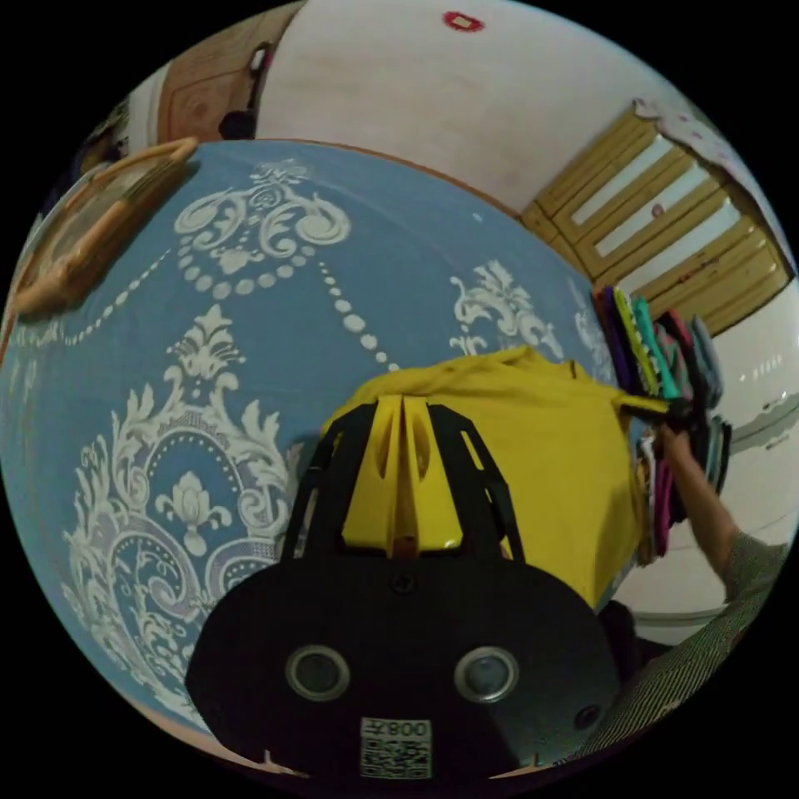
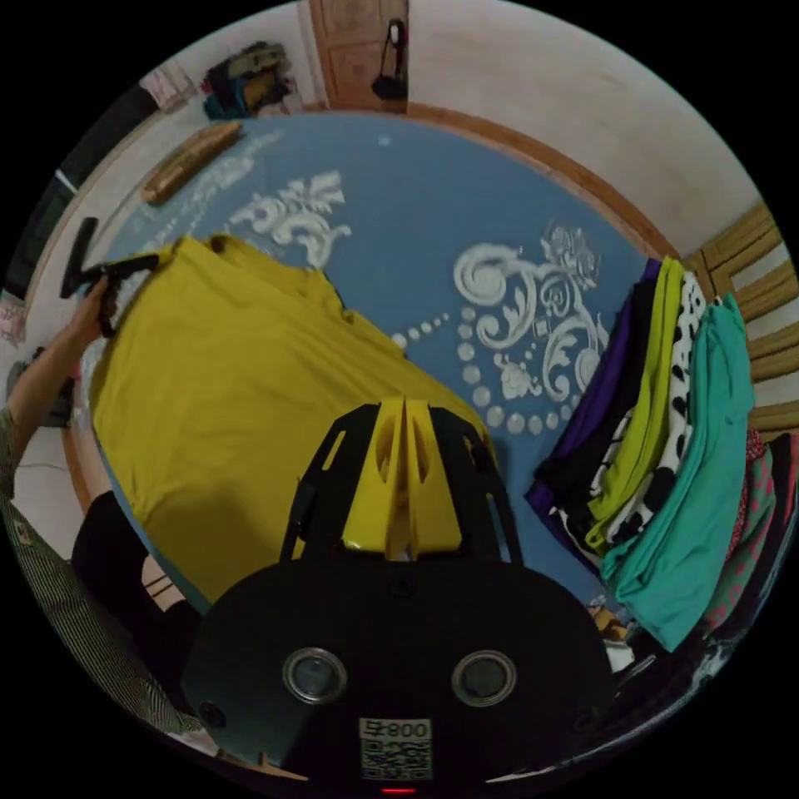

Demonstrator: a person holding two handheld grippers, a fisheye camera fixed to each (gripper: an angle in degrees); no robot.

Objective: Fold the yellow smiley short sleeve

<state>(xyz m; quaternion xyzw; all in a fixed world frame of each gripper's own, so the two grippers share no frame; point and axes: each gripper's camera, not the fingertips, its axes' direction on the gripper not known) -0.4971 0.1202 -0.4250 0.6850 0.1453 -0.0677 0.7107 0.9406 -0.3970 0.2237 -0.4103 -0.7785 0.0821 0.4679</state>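
the left gripper (image 1: pixel 404 408) had its two yellow jaws pressed together at the near edge of the yellow shirt (image 1: pixel 533 449), and it seemed to pinch the cloth, though the tips hid the very spot where they met it. in the left gripper view the shirt lay spread on a blue bedcover (image 1: pixel 250 333) patterned with white scrollwork, and at the shirt's far corner the right gripper (image 1: pixel 678 408) showed dark and small in the person's hand, with a bare forearm and a striped sleeve (image 1: pixel 732 583) running back from it. a wooden frame (image 1: pixel 100 225) lay at the far edge of the cover, and a slatted wooden piece (image 1: pixel 674 216) stood against the pale wall. in the right gripper view the right gripper (image 2: pixel 405 408) also had its jaws clenched, the tips sitting on the nearest corner of the shirt (image 2: pixel 216 391), which stretched flat away across the bedcover (image 2: pixel 433 216) toward the left gripper (image 2: pixel 116 270), held in a hand (image 2: pixel 91 312) at the opposite corner. whether cloth truly sat between the right jaws could not be told for certain, but they lay right on the fabric's edge. just beside the shirt, a pile of folded clothes (image 2: pixel 666 466) in purple, lime, black-and-white spots and teal rested on the cover.
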